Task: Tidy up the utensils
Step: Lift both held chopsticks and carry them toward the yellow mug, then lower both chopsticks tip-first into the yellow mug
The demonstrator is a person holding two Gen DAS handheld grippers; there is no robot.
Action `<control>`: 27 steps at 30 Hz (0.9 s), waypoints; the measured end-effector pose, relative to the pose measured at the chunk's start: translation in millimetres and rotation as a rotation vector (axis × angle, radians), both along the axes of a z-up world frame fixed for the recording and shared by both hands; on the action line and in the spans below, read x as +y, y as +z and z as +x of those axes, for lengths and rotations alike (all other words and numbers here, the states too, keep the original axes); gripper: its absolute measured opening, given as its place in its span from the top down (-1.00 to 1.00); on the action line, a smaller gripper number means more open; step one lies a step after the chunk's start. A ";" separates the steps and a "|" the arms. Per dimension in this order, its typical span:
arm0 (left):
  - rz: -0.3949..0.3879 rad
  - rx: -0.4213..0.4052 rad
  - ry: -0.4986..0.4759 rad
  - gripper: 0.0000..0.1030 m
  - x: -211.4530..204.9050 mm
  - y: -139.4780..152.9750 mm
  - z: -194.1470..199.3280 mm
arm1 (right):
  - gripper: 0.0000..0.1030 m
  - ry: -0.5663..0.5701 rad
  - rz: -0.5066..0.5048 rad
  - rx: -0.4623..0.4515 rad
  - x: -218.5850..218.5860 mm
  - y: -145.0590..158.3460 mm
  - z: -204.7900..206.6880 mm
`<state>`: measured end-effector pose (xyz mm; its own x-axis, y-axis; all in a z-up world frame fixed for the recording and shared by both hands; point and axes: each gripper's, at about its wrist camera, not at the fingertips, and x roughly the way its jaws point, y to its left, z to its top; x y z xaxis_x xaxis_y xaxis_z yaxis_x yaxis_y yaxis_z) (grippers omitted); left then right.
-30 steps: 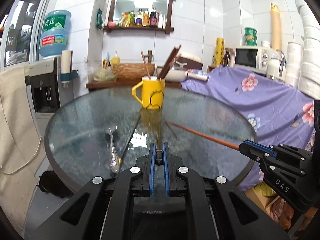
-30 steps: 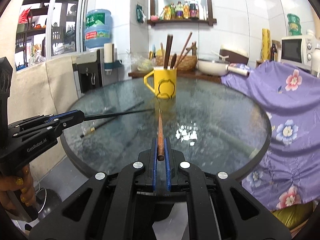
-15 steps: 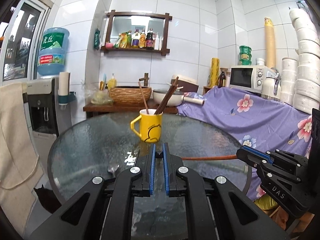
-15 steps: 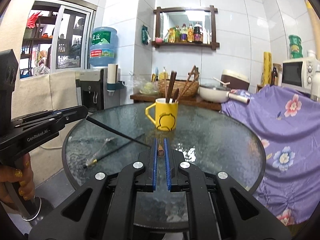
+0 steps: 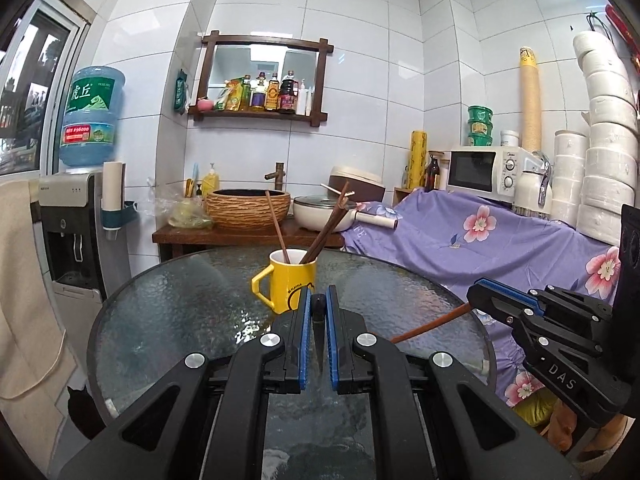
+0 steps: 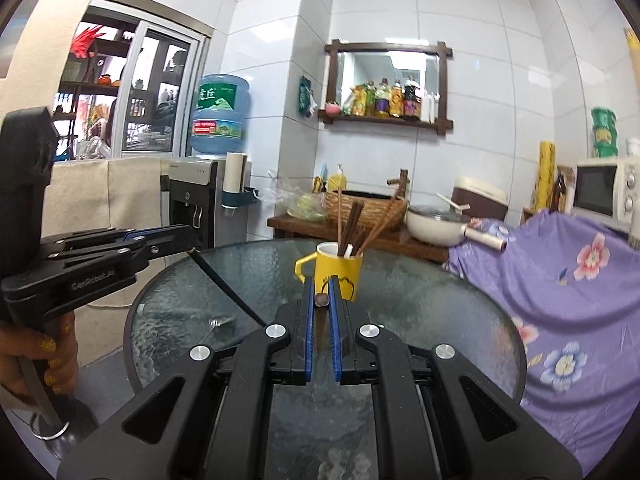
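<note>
Both grippers are clamped tight on one chopstick each. The left gripper [image 5: 318, 305] pinches a black chopstick [image 6: 226, 285], the right gripper [image 6: 321, 300] a reddish-brown chopstick [image 5: 430, 323], both held above the glass table [image 5: 172, 312]. The yellow mug [image 5: 291, 280] mid-table already holds several chopsticks.

I've lifted both chopsticks off the surface [image 5: 180, 312]: dark chopstick [image 6: 228, 292] in my left gripper [image 5: 319, 304], reddish chopstick [image 5: 432, 322] in my right gripper [image 6: 321, 300].
</note>
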<state>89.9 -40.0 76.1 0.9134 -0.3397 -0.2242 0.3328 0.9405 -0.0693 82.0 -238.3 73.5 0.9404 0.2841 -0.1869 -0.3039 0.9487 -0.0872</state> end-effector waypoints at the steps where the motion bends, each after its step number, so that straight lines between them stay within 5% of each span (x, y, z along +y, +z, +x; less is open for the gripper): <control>1: 0.002 0.002 -0.004 0.86 0.2 2.4 3.2 | 0.85 0.004 -0.008 -0.006 1.0 3.7 2.9; 10: 0.000 0.036 -0.055 0.86 1.7 29.8 43.6 | 0.85 0.045 -0.004 0.014 3.3 32.0 42.7; 27: -0.015 0.173 -0.110 0.86 13.8 66.2 116.6 | 0.85 0.148 0.139 0.205 -10.4 99.0 147.2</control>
